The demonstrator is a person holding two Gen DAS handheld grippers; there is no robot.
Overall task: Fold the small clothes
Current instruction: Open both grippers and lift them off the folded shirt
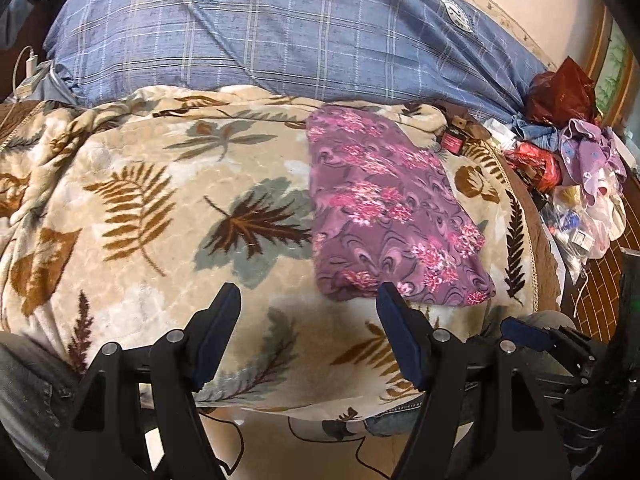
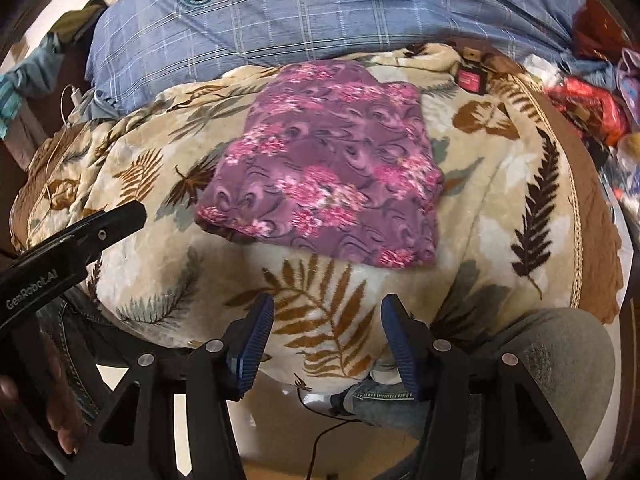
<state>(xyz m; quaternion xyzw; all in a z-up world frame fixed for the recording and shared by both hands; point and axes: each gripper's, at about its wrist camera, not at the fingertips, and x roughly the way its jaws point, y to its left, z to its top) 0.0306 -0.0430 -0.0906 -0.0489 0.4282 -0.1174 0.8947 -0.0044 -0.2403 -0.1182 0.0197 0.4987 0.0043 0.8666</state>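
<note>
A purple garment with pink flowers (image 1: pixel 384 208) lies folded into a flat rectangle on a cream blanket with a leaf pattern (image 1: pixel 160 216). In the right wrist view the garment (image 2: pixel 328 180) lies straight ahead on the blanket (image 2: pixel 500 208). My left gripper (image 1: pixel 308 300) is open and empty, above the blanket's near edge, left of the garment's near corner. My right gripper (image 2: pixel 328 312) is open and empty, just short of the garment's near edge. The left gripper's body (image 2: pixel 68 248) shows at the left of the right wrist view.
A blue checked quilt (image 1: pixel 280 32) lies behind the blanket. A heap of plastic bags and small clothes (image 1: pixel 572 152) lies at the right. A small red box (image 2: pixel 470 78) sits by the garment's far corner. A charger and cable (image 1: pixel 30 72) lie at the left. The person's knees are below the blanket edge.
</note>
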